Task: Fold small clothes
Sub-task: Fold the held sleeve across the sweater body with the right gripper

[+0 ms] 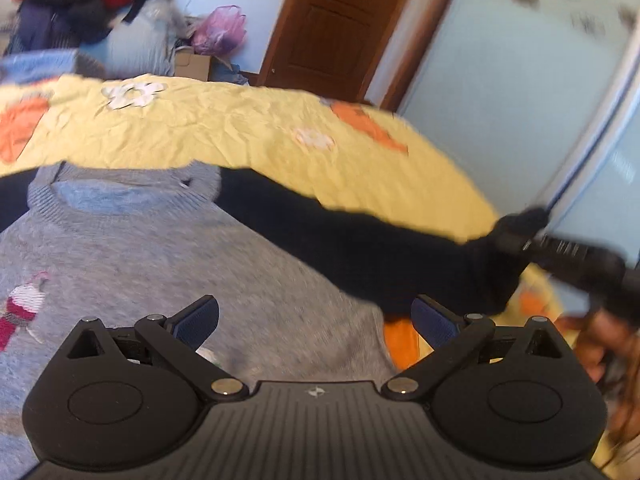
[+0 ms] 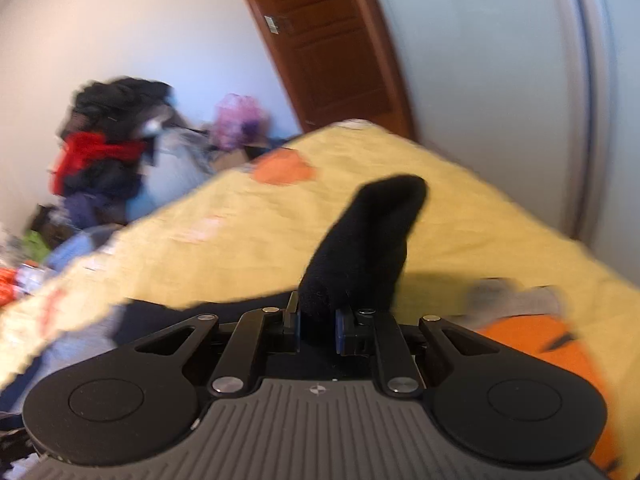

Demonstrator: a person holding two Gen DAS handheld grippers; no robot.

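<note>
A small grey knit sweater (image 1: 160, 248) with dark navy sleeves lies flat on the yellow bedspread (image 1: 248, 128), neck toward the far side. My left gripper (image 1: 316, 322) is open and empty, hovering over the sweater's lower body. My right gripper (image 2: 317, 326) is shut on the cuff end of the dark sleeve (image 2: 360, 248), which sticks up between the fingers. In the left wrist view that sleeve (image 1: 360, 248) stretches out to the right, lifted off the bed, where the right gripper (image 1: 532, 236) holds its end.
The yellow bedspread (image 2: 240, 240) has orange and white prints. A pile of clothes (image 1: 68, 4) and a purple bag (image 1: 220, 28) stand beyond the bed's far side. A brown door (image 1: 332, 20) and pale wardrobe panels (image 1: 520, 80) lie to the right.
</note>
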